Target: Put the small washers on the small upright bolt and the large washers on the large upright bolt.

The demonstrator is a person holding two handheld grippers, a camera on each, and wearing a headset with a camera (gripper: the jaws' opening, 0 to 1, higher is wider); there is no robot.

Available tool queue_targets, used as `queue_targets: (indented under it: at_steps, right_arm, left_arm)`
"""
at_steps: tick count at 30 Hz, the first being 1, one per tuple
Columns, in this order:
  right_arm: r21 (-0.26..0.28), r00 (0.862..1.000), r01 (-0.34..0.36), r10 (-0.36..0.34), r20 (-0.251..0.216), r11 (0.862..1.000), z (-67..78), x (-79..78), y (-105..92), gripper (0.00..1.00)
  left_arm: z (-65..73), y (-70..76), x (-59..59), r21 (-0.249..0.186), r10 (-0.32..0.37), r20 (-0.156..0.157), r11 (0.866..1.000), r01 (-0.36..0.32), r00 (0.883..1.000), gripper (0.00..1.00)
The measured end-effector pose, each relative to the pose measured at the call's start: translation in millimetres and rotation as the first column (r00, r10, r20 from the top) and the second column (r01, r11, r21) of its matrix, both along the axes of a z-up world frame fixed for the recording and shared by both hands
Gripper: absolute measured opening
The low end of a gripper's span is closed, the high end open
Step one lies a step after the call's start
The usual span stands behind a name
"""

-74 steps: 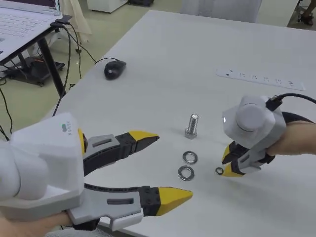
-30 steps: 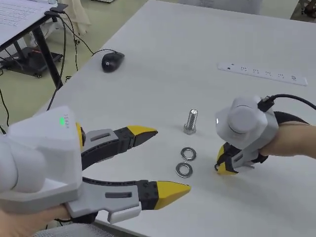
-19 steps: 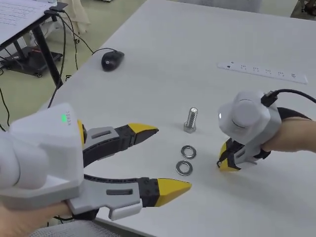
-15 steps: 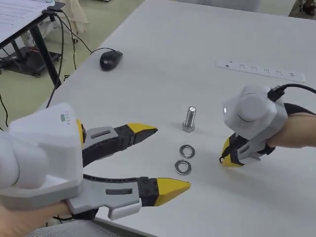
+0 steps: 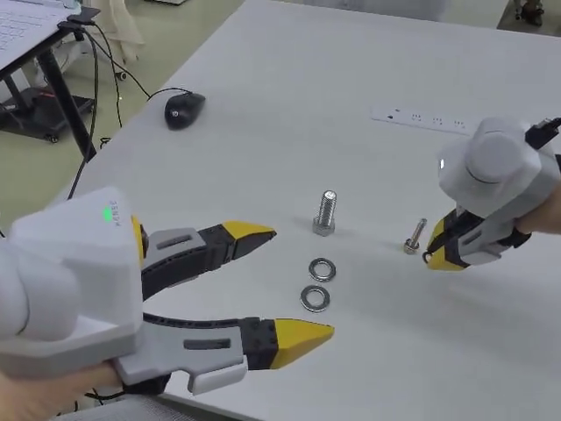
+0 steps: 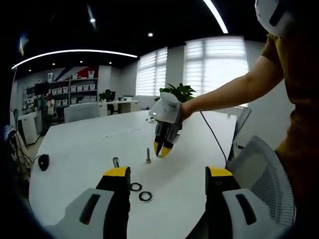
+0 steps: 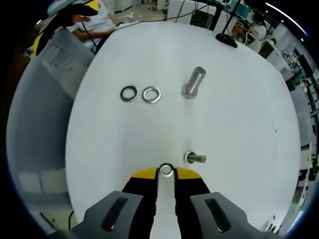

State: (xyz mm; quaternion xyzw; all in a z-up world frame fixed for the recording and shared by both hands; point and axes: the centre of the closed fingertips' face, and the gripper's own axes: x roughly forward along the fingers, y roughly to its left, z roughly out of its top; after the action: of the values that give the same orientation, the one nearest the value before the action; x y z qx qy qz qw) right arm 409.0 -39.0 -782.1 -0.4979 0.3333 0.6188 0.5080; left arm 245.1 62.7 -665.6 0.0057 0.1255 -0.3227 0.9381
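The large bolt [image 5: 325, 213] stands upright mid-table, with two large washers [image 5: 322, 268] [image 5: 316, 298] lying flat just in front of it. To its right stands the small bolt [image 5: 415, 235]. My right gripper [image 5: 438, 257] hovers just right of the small bolt, shut on a small washer [image 7: 166, 171] held at its tips; the small bolt [image 7: 195, 158] is slightly ahead and to the right of those tips. My left gripper [image 5: 301, 281] hangs open at the near left, short of the large washers [image 6: 146, 196], nothing between its fingers.
A black mouse [image 5: 180, 107] lies at the far left of the white table [image 5: 289, 105], near its edge. A white power strip [image 5: 421, 120] lies at the back right. A mesh chair [image 6: 259, 174] stands beside the table.
The right gripper shut on the small washer on the table, lifted it and carried it right, up beside the small bolt. The left gripper stayed open in place.
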Motion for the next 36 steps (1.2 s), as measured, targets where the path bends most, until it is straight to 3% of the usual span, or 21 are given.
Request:
queue_targets:
  at_steps: [19, 36]
  right_arm:
    - [0.002, 0.999, -0.003, 0.003, 0.05, 1.0, 23.3, 29.7, 10.0, 0.12]
    - [-0.006, 0.998, -0.037, 0.037, 0.051, 0.999, 17.7, 33.4, 28.1, 0.12]
  left_arm:
    - [-2.6, 0.4, 5.1, -0.002, -0.001, -0.005, 1.0, 0.001, 1.0, 0.6]
    - [-2.4, 3.5, 7.2, -0.014, 0.003, -0.008, 1.0, -0.003, 1.0, 0.6]
